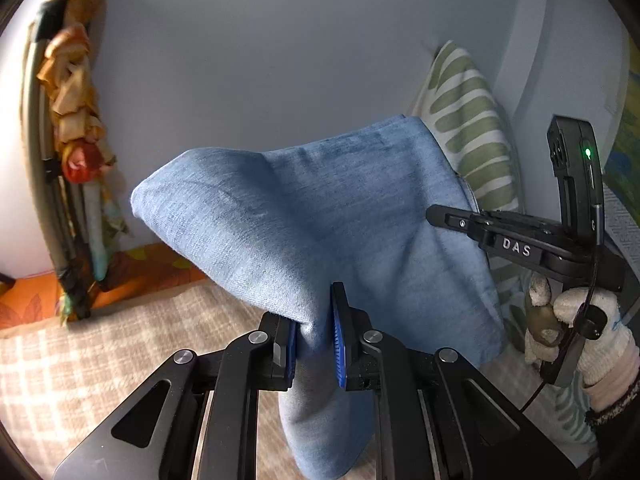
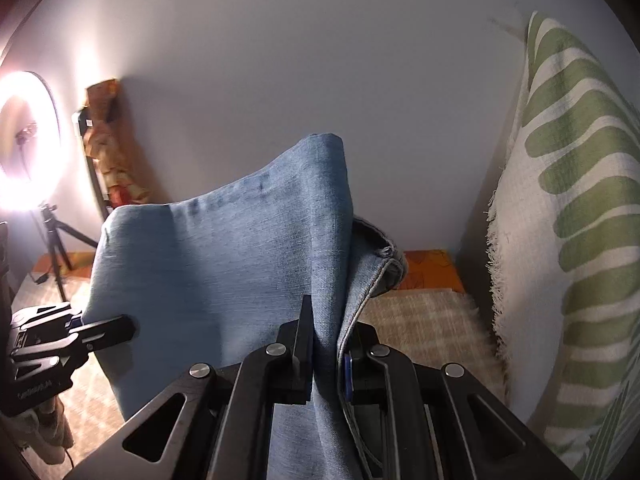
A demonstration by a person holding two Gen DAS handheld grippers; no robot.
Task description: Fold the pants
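Both grippers have a bite of the blue jeans (image 1: 320,208) and are holding them up off the bed, so the denim hangs in the air in front of the pale wall (image 1: 260,60).

The left gripper (image 1: 314,344) is closed down on a bunched fold of denim, blue pads (image 1: 340,340) pressing in from both sides with only the thickness of cloth between them. Fabric hangs below the jaws and billows up above them into a broad folded sheet.

The right gripper (image 2: 326,356) is doing the same thing: jaws nearly together, pinching a vertical pleat of the jeans (image 2: 224,264), with a stitched hem or seam edge spilling out on its right side. From the left wrist view you can see it off to the right in a white-gloved hand (image 1: 588,320), reaching in behind the right edge of the denim.

Below everything is a beige checked blanket (image 1: 100,340) over the bed. A green-and-cream leaf-print pillow (image 2: 580,220) stands against the wall on the right. At the far left there's a lit ring light (image 2: 24,140) on a tripod, next to a folded frame with orange patterned cloth (image 1: 76,92) draped on it.
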